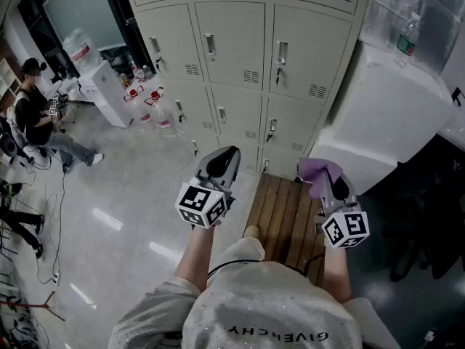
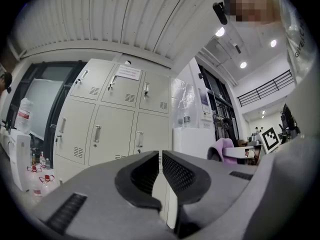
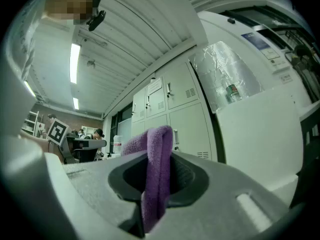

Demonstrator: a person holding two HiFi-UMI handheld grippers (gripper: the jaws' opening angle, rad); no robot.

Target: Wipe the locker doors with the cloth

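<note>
A bank of beige locker doors (image 1: pixel 232 49) with handles and vents stands ahead of me. My right gripper (image 1: pixel 325 170) is shut on a purple cloth (image 1: pixel 317 170), which bulges out above the jaws. The right gripper view shows the cloth (image 3: pixel 156 176) folded and pinched between the two grey jaws, with the lockers (image 3: pixel 175 114) beyond. My left gripper (image 1: pixel 224 156) is held level with the right one, jaws shut and holding nothing. The left gripper view has the locker doors (image 2: pixel 115 124) straight ahead and the cloth (image 2: pixel 223 149) off to the right.
A white cabinet (image 1: pixel 385 115) wrapped in plastic stands right of the lockers. A wooden pallet (image 1: pixel 280 213) lies on the floor under my arms. A seated person (image 1: pixel 36 115) and a white box (image 1: pixel 109 93) with bottles are at the far left.
</note>
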